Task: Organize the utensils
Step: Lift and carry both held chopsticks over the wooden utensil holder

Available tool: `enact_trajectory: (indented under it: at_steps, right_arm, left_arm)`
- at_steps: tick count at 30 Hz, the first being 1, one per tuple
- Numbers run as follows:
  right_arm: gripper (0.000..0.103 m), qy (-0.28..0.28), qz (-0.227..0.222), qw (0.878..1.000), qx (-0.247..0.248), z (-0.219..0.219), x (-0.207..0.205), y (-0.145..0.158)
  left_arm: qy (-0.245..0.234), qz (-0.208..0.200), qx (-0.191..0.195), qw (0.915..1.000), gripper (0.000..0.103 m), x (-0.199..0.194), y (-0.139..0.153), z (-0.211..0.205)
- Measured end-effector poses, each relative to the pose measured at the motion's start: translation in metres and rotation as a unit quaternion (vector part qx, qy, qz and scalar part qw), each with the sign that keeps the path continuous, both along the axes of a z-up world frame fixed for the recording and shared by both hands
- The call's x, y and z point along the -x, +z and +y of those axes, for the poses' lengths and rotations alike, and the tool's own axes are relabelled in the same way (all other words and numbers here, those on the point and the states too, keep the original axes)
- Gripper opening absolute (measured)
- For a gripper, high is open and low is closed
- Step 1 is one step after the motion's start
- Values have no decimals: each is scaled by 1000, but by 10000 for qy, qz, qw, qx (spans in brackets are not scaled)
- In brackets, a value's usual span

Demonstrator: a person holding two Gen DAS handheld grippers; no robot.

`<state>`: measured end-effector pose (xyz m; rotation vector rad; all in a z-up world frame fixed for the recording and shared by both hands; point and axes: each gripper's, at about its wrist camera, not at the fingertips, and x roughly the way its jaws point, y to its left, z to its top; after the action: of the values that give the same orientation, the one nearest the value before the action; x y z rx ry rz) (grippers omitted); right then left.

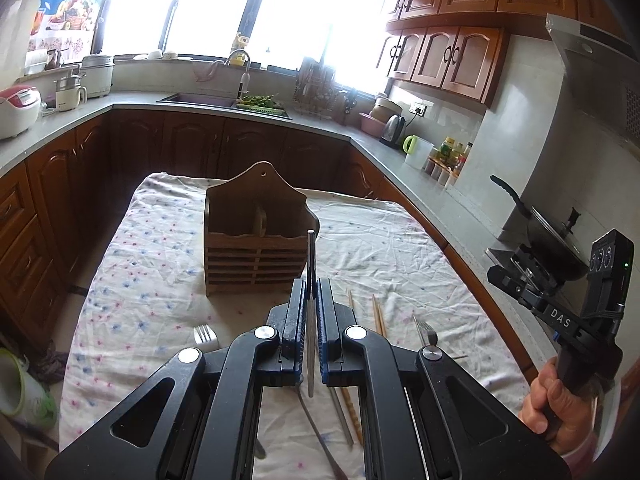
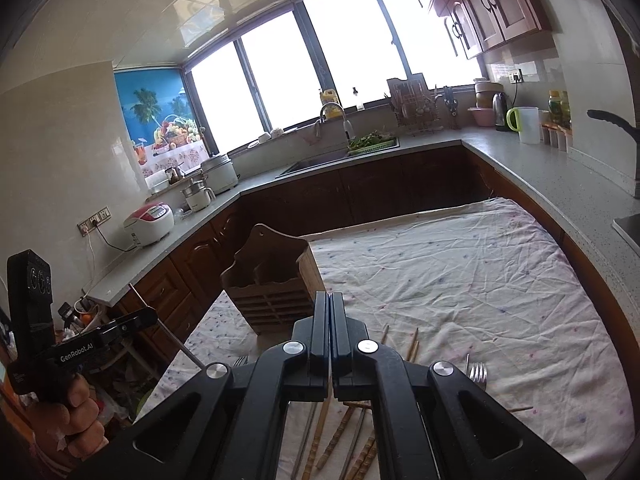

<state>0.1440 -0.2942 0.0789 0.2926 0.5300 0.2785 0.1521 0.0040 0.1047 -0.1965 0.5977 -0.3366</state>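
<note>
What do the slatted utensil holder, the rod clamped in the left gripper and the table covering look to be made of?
Utensil holder: seems wood, matte brown, with visible grain and cut slats.
Rod in the left gripper: looks like metal, thin, grey and slightly shiny; probably a steel chopstick, though that is uncertain.
Table covering: fabric, likely cotton, creased, off-white with small pink and blue prints.

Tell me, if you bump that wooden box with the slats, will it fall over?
Probably not from a light bump: the wooden box stands on a flat bottom and looks wide and chunky. It looks empty, so it may be light and could slide on the wrinkly cloth. Its tall back might tip it backwards if pushed high up.
</note>
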Motion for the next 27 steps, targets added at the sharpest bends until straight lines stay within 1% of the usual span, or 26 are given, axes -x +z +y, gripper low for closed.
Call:
enact_trajectory:
  at_steps: [5,9,13,15,17,19,21,24,27]
  right_arm:
    - [0,-128,336,9993,-89,-16,-1,-21]
    - [10,-42,724,9972,-157,-17,-3,-45]
    - [15,-56,1106,9938,-33,-11,-16,-73]
    - [29,-46,1284,9917,-58,-9,-26,-90]
    - [33,-66,1456,9893,6,-6,-35,-105]
    - [33,-48,1668,9860,-40,-8,-40,-118]
    - [33,-34,1759,9843,-130,-12,-37,-125]
    - [36,-112,1812,9834,11,-16,-38,-128]
    - [36,-179,1840,9827,110,-15,-52,-131]
  left_arm:
    - [-1,27,42,10000,4,-2,-3,0]
    - [15,30,94,9999,4,-3,-3,3]
    - [39,38,143,9999,4,-4,-3,6]
    - [52,35,153,9999,4,-5,-3,7]
    - [75,37,159,9998,4,-6,-3,9]
    - [86,46,180,9998,4,-7,-3,12]
    - [96,41,200,9997,4,-8,-4,14]
    - [102,64,262,9996,4,-12,-5,15]
    - [67,60,280,9996,4,-16,-5,13]
